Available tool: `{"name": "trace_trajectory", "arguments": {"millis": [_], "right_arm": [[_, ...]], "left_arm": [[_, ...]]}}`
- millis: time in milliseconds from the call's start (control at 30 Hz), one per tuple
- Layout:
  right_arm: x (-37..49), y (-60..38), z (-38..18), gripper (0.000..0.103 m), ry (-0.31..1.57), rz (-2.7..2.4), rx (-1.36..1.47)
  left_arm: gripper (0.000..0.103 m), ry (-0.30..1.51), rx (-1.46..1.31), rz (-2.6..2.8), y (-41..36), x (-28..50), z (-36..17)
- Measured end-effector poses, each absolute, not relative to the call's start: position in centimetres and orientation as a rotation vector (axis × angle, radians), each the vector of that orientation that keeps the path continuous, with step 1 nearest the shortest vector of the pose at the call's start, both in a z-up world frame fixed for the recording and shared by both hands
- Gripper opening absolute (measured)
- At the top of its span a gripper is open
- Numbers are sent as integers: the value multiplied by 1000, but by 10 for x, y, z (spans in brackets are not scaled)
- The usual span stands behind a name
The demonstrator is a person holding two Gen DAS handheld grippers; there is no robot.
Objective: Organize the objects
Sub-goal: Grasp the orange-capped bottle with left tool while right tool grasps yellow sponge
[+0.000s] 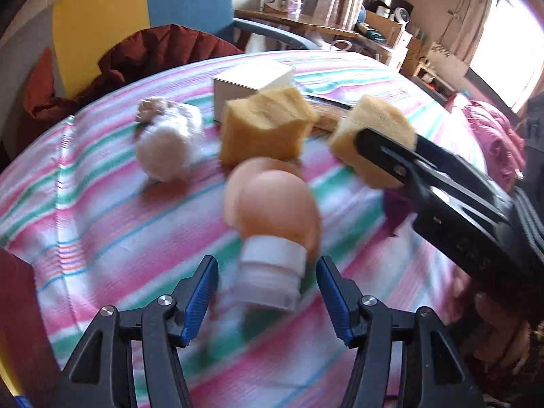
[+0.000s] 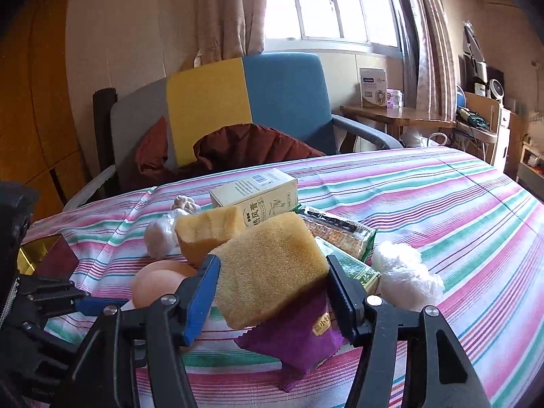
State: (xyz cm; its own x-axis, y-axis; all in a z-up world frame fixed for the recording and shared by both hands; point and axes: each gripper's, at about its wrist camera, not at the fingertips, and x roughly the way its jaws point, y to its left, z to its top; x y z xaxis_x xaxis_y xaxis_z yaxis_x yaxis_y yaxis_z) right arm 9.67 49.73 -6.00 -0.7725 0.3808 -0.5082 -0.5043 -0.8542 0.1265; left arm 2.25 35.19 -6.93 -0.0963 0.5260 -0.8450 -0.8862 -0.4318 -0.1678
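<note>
Left wrist view: left gripper (image 1: 267, 289) fingers spread apart, gripping nothing; a smooth peach bottle (image 1: 272, 210) with ribbed white cap lies between them, untouched, on the striped bedsheet (image 1: 102, 224).
Beyond the fingers: porous yellow sponge block (image 1: 265, 129), white wad (image 1: 166, 142).
Right wrist view: right gripper (image 2: 272, 289) fingers clamp a coarse yellow sponge (image 2: 268, 268); purple packet (image 2: 299, 340) below them.

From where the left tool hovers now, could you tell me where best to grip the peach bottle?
Probably grip the peach bottle at its white cap. It lies on its side, cap toward the open left tool, and the ribbed, narrower cap already sits between the pads, so come straight on.
</note>
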Motion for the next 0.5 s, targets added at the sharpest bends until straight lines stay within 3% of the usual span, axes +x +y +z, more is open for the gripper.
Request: {"name": "trace_trajectory", "arguments": {"millis": [367, 500], "right_arm": [[100, 501, -61, 63, 391, 2538, -630], [100, 504, -63, 63, 407, 2534, -634]], "left_arm": [[62, 665, -1043, 1906, 373, 21, -75], [63, 640, -1032, 1947, 376, 15, -76]]}}
